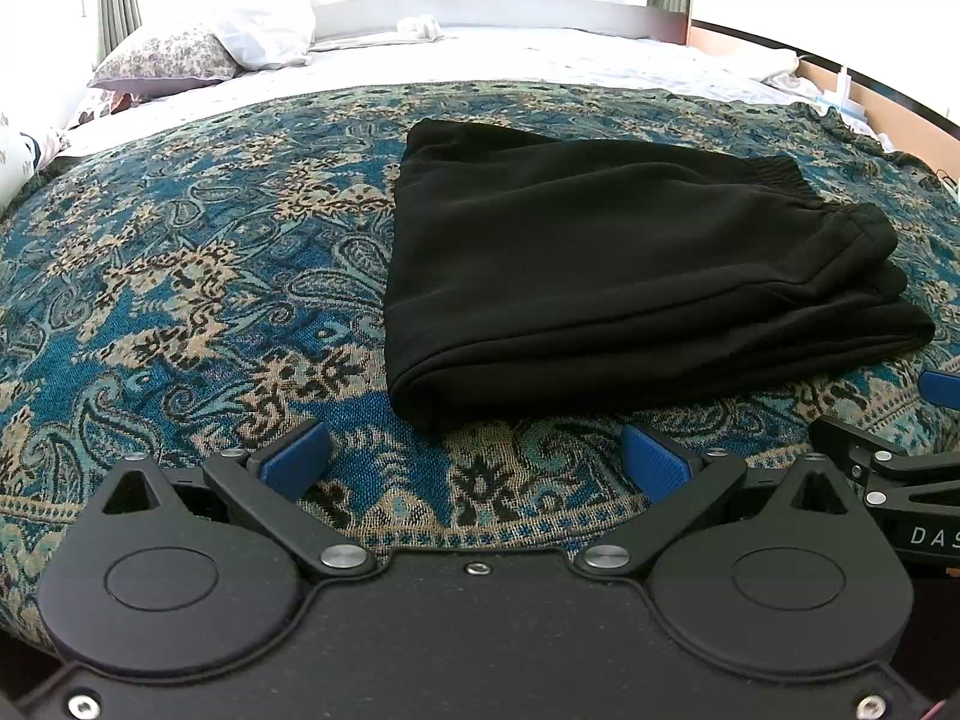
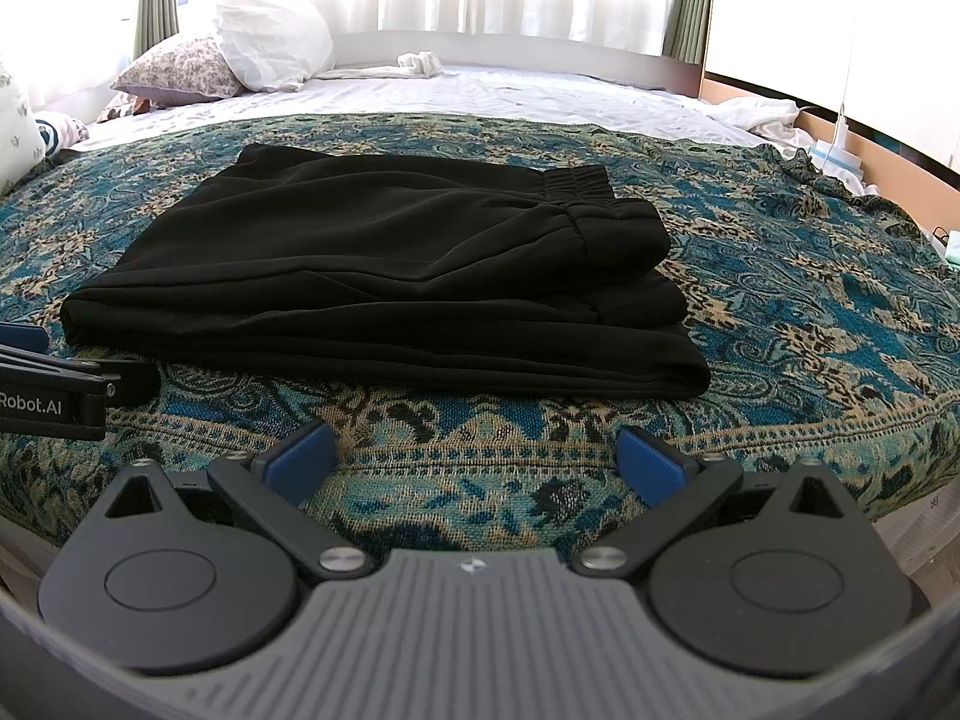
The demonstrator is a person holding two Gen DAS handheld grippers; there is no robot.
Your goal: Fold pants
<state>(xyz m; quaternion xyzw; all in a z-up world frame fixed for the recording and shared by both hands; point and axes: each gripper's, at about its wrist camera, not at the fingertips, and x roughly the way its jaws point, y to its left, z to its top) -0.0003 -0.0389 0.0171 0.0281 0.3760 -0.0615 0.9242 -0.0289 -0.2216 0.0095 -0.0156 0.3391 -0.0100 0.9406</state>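
Observation:
Black pants (image 1: 630, 276) lie folded in a stacked rectangle on the blue patterned bedspread (image 1: 180, 276), elastic waistband at the far right. My left gripper (image 1: 477, 459) is open and empty, just short of the stack's near left corner. My right gripper (image 2: 477, 459) is open and empty, just in front of the pants (image 2: 390, 276) near their right end. The right gripper's blue pad shows at the left wrist view's right edge (image 1: 939, 387). The left gripper's body shows at the right wrist view's left edge (image 2: 54, 387).
The bedspread (image 2: 810, 312) covers the near half of a bed with a white sheet (image 1: 510, 60) beyond. Pillows (image 1: 198, 48) lie at the far left by the curtains. A crumpled white cloth (image 2: 420, 63) lies near the headboard. A wooden bed edge (image 1: 870, 90) runs along the right.

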